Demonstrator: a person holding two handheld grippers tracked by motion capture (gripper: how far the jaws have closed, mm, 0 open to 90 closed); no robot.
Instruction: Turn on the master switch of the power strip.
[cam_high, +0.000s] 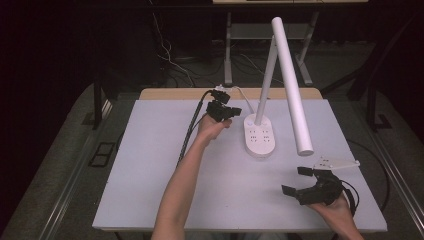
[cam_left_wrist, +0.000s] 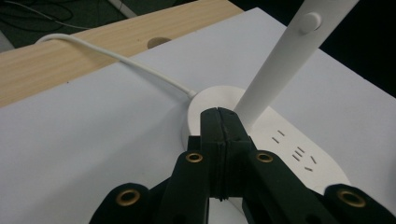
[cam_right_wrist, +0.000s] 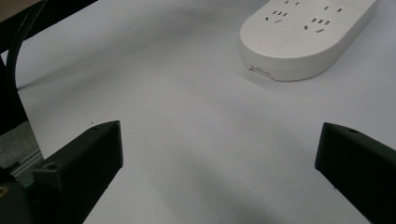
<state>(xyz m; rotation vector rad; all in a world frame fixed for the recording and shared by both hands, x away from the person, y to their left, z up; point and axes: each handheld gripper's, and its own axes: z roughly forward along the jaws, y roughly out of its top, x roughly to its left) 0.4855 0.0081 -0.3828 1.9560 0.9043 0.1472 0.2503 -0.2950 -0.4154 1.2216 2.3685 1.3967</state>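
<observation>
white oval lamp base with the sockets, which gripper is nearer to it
Left. The left gripper, jaws shut, sits beside the white oval lamp base at its far end, near the stem. The right gripper, jaws open, rests apart at the table's near right.

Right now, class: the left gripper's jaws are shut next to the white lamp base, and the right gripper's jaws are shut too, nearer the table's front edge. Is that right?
Not quite. The right gripper is open: the right gripper view shows its jaws wide apart over bare table. The left gripper is shut beside the lamp base, as said.
</observation>
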